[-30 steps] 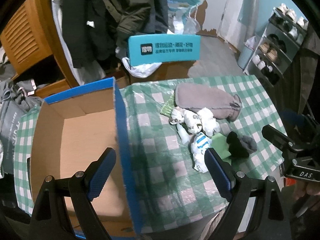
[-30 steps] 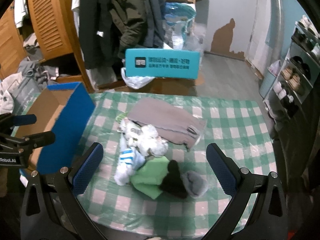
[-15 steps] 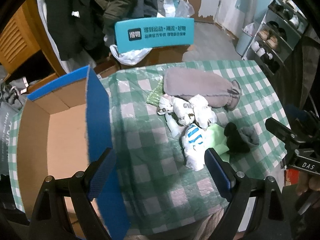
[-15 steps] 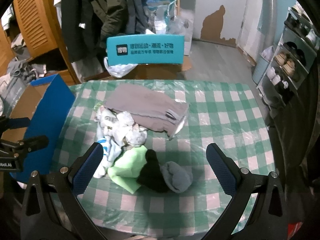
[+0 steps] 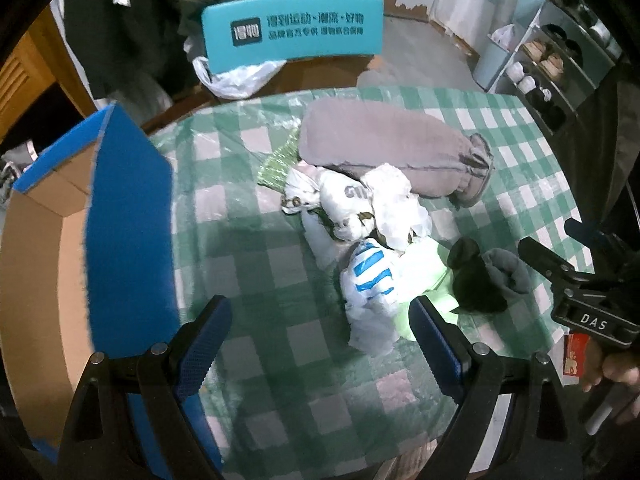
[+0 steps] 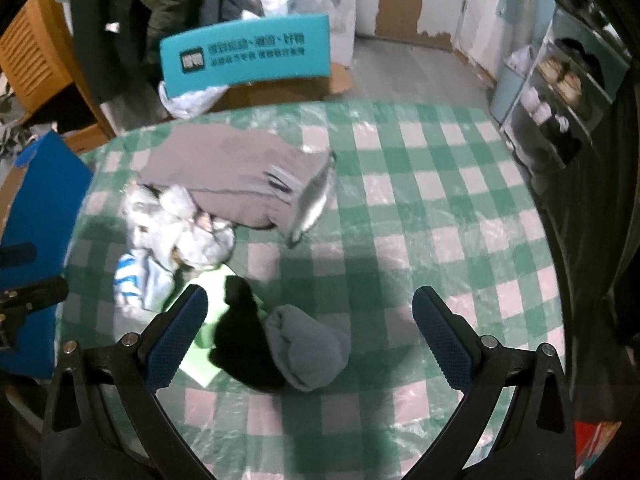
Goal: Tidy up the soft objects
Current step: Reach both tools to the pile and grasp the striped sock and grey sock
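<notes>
A pile of soft things lies on the green checked tablecloth: folded grey trousers, crumpled white socks, a blue-striped white sock, a light green cloth, a black sock and a grey sock. My left gripper is open, its right finger near the striped sock. My right gripper is open and hangs over the black and grey socks. The cardboard box with blue walls stands at the left.
A teal chair back stands beyond the table's far edge, with plastic bags and hanging coats behind it. Shoe racks line the right wall. A person's hand holds the right gripper's handle.
Both grippers have moved forward and down towards the pile. The left one has shifted right, away from the box. The socks now lie between the right gripper's fingers.
</notes>
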{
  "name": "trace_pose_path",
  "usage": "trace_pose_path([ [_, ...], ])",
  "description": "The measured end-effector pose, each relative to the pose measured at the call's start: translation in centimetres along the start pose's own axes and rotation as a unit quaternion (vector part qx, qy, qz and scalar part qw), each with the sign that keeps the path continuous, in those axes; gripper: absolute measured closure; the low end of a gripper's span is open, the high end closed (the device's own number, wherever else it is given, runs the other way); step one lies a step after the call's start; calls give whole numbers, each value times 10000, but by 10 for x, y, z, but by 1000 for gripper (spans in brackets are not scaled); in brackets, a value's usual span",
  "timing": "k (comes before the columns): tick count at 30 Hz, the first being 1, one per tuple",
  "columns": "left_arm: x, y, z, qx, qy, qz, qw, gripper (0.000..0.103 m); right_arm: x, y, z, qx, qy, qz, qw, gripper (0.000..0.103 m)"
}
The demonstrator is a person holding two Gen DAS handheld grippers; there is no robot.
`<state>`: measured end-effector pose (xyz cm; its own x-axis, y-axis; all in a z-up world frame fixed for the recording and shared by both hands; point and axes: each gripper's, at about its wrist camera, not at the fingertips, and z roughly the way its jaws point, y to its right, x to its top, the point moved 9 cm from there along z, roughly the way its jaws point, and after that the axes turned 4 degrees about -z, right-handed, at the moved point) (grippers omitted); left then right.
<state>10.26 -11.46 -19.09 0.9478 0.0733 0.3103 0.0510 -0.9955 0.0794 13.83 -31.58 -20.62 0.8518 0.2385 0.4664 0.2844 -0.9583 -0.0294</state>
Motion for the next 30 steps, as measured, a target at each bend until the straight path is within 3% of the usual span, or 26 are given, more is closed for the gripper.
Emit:
trace_pose_path([
  [17,1,16,67,128,-470,-61,9988,12,-22,9,42,-18,-520,-61,9986,2],
  [22,1,19,78,119,-582,-16,9982,16,-31,12,50,32,-687,-63,9976,11],
  [26,2,19,85,94,-636,-1,9979,28,-36,12,54,86,-761,-85,9970,18],
  [30,-3,22,89,-18,-719,83,9974,44,-44,10,59,112,-926,-160,9955,38],
])
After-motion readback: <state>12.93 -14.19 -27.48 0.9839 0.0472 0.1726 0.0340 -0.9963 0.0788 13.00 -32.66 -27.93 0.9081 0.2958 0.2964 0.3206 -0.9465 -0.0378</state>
